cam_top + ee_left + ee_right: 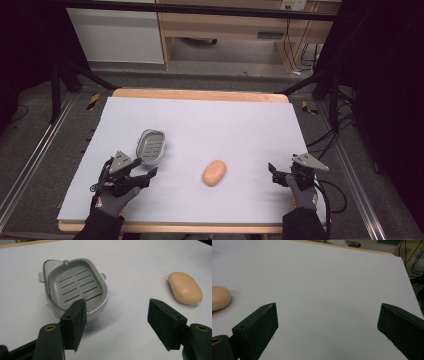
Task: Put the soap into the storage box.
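A grey slotted soap dish (150, 146) (76, 287) lies on the white sheet left of centre, holding nothing. A peach bar of soap (214, 172) (185, 288) (219, 301) rests on the sheet near the middle, apart from the dish. My left gripper (143, 172) (117, 320) is open just in front of the dish's near rim, jaws wide with only bare sheet between them. At the right side of the sheet my right gripper (280, 170) (327, 322) is open too, well to the right of the soap, with nothing between its jaws.
The white sheet (210, 125) covers a wooden table (200, 94). Black frame bars and cables (330, 135) run along both sides. A wooden cabinet (225, 25) stands beyond the far edge.
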Available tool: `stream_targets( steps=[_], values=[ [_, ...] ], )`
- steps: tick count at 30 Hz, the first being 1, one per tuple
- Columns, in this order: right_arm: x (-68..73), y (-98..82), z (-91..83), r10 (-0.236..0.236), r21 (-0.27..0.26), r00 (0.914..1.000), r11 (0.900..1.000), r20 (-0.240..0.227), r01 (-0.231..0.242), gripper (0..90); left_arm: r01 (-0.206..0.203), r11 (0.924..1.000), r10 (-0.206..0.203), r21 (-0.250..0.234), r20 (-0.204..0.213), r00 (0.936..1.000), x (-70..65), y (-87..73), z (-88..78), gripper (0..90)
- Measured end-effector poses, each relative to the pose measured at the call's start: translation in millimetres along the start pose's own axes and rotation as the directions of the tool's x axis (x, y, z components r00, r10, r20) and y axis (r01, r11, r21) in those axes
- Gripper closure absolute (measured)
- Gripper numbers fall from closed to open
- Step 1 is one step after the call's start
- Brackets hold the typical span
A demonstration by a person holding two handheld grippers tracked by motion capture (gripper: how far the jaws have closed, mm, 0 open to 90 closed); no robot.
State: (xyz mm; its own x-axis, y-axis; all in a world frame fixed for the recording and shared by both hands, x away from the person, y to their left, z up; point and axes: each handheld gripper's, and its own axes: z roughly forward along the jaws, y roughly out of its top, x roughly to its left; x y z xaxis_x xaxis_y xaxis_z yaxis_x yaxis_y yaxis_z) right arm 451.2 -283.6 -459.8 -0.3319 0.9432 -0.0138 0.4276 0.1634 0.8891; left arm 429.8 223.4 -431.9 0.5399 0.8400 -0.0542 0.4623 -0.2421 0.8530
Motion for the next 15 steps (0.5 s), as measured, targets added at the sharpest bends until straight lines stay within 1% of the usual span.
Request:
stream_targets(
  steps=[1, 2, 6, 7, 8, 9, 10, 11, 12, 13, 15],
  values=[
    [0.2, 0.6, -0.5, -0.005, -0.001, 1.0, 1.0, 0.002, 0.005, 3.5, -0.004, 1.0, 0.004, -0.001, 0.006, 1.0, -2.6, 1.2, 1.2, 31.0],
    [0.7, 1.2, -1.4, 0.004, -0.004, 1.0, 1.0, -0.004, -0.004, 3.5, -0.01, 0.9999, 0.01, 0.003, 0.014, 0.9999, -5.1, 2.3, 2.2, 30.9],
    [-0.7, 1.6, -1.9, 0.004, -0.006, 1.0, 1.0, -0.008, -0.004, 3.5, -0.038, 0.9992, 0.038, 0.014, 0.029, 0.9989, -15.6, 7.1, 7.7, 30.1],
    [-0.5, 1.6, -2.2, 0.009, -0.005, 0.9999, 1.0, -0.01, -0.009, 3.5, -0.038, 0.9992, 0.038, 0.014, 0.029, 0.9989, -15.6, 7.1, 7.7, 29.9],
    [-0.7, 1.4, -1.8, 0.009, -0.004, 0.9999, 1.0, -0.008, -0.009, 3.5, -0.054, 0.9984, 0.054, 0.013, 0.038, 0.9979, -21.0, 10.4, 9.9, 29.8],
    [-0.7, 1.4, -1.8, 0.009, -0.004, 0.9999, 1.0, -0.008, -0.009, 3.5, -0.054, 0.9984, 0.054, 0.013, 0.038, 0.9979, -21.0, 10.4, 9.9, 29.6],
    [-0.5, 1.1, -1.4, 0.01, -0.002, 0.9999, 1.0, -0.008, -0.01, 3.5, -0.07, 0.9973, 0.069, 0.02, 0.043, 0.9967, -23.2, 11.9, 10.6, 29.6],
    [0.3, 1.0, -1.3, 0.017, 0.004, 0.9997, 1.0, -0.015, -0.017, 3.5, -0.078, 0.9967, 0.077, 0.022, 0.046, 0.996, -25.7, 13.3, 12.0, 29.4],
    [0.9, 0.3, 0.0, 0.009, 0.011, 0.9999, 1.0, -0.014, -0.009, 3.5, -0.084, 0.9962, 0.082, 0.025, 0.053, 0.9952, -30.0, 16.3, 15.7, 29.2],
    [1.7, 0.2, 0.1, 0.013, 0.015, 0.9998, 1.0, -0.017, -0.013, 3.6, -0.085, 0.9959, 0.083, 0.029, 0.058, 0.9948, -32.1, 17.8, 17.8, 29.2],
    [1.7, -0.1, 0.8, 0.008, 0.017, 0.9998, 1.0, -0.015, -0.008, 3.6, -0.093, 0.9951, 0.091, 0.033, 0.061, 0.994, -34.3, 19.4, 19.5, 29.0]
  ],
)
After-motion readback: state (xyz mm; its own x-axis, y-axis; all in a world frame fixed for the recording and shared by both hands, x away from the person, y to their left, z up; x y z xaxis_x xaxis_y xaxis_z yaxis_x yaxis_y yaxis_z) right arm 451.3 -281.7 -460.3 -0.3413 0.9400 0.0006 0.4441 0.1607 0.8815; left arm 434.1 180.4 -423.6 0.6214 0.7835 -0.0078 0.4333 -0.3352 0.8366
